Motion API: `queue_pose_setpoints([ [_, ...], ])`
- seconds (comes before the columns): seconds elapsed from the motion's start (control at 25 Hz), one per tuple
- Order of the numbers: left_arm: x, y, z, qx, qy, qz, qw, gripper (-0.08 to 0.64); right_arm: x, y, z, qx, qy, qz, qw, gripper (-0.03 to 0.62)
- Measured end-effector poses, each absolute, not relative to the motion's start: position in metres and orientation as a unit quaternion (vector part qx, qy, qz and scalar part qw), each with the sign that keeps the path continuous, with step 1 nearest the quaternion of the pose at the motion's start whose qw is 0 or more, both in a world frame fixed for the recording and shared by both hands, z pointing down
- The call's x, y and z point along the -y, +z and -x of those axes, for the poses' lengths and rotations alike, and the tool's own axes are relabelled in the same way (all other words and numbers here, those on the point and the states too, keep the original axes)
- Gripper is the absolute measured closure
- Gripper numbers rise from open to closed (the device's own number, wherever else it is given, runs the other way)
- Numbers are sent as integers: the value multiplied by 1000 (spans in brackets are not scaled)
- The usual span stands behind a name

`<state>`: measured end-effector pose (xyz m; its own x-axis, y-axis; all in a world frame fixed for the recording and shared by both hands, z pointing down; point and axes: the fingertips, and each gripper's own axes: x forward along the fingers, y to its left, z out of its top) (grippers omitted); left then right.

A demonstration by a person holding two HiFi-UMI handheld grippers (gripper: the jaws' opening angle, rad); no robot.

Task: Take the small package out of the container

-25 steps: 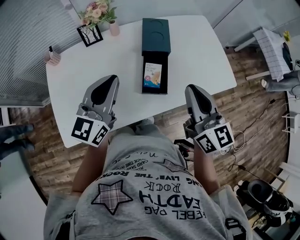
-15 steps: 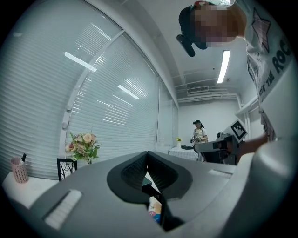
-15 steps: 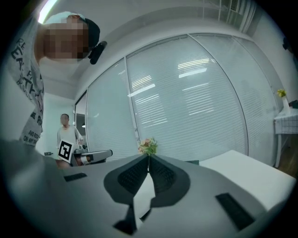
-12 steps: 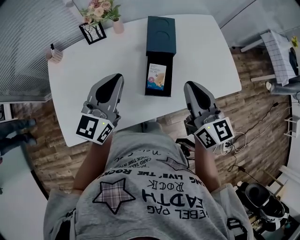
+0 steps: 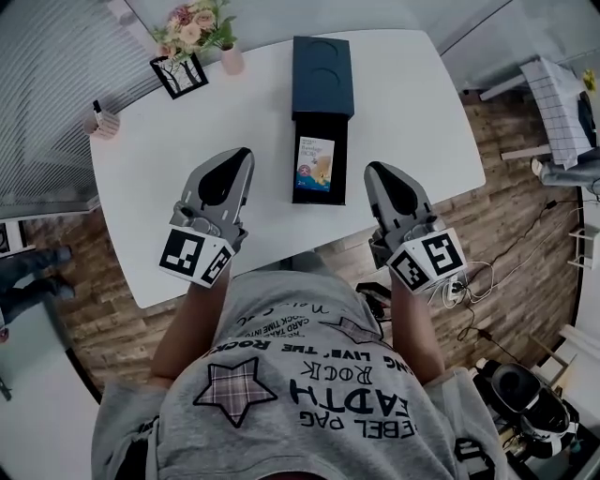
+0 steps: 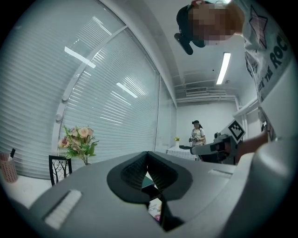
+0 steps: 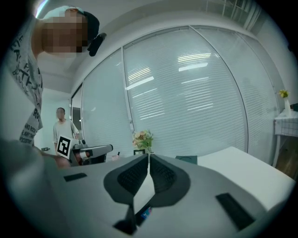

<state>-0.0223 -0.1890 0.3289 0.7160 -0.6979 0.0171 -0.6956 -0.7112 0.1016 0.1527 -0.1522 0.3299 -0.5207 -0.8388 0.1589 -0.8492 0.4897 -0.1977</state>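
A dark box (image 5: 320, 195) lies open on the white table (image 5: 412, 103), its lid (image 5: 322, 75) folded away toward the far side. Inside it rests a small package (image 5: 315, 166) with a colourful printed front. My left gripper (image 5: 235, 153) hovers shut over the table, left of the box and empty. My right gripper (image 5: 374, 170) is shut and empty too, just right of the box near the table's front edge. A sliver of the package (image 6: 154, 213) shows past the left gripper (image 6: 147, 153) in its own view. The right gripper (image 7: 149, 155) points over the table.
At the table's far left stand a vase of flowers (image 5: 198, 28), a small black picture frame (image 5: 180, 75) and a pink cup (image 5: 103, 120). The floor is wood. A second person stands in the background (image 6: 197, 134). Window blinds run along the left.
Both grippers have moved slightly forward toward the box, staying shut. The head view has shifted a little, so the box sits nearer the centre.
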Motion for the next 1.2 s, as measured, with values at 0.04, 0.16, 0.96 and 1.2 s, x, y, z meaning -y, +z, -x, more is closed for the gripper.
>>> queue_pose_setpoints([
  [0.04, 191, 333, 21, 376, -10, -925, 53, 549, 155, 335, -152, 864, 127, -487, 28, 575],
  [0.16, 195, 344, 18, 376, -3, -925, 62, 549, 164, 354, -149, 866, 132, -480, 50, 575],
  [0.96, 212, 385, 6, 386, 25, -918, 85, 549, 229, 503, -126, 862, 166, -415, 238, 536],
  [1.2, 216, 390, 7, 389, 28, -916, 91, 549, 241, 536, -120, 856, 170, -392, 292, 476],
])
